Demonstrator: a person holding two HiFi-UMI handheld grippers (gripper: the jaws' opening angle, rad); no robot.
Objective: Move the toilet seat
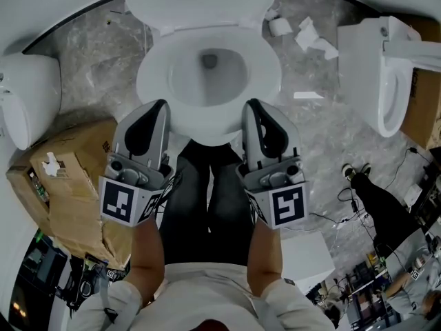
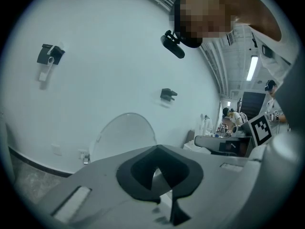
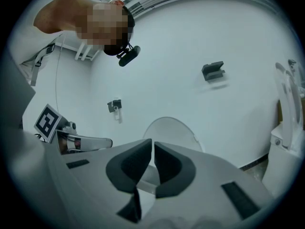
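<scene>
Left hand-held gripper, right hand-held gripper — both closed.

left gripper: shelled in grey, padded in black
right gripper: finished alike
marker cubes: white, printed with black squares
sleeves: white
trousers: dark

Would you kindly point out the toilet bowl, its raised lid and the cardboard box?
toilet bowl (image 1: 207, 92): head view, inner basin surface.
raised lid (image 1: 200, 2): head view, middle of its face.
cardboard box (image 1: 76, 161): head view, its top flap.
</scene>
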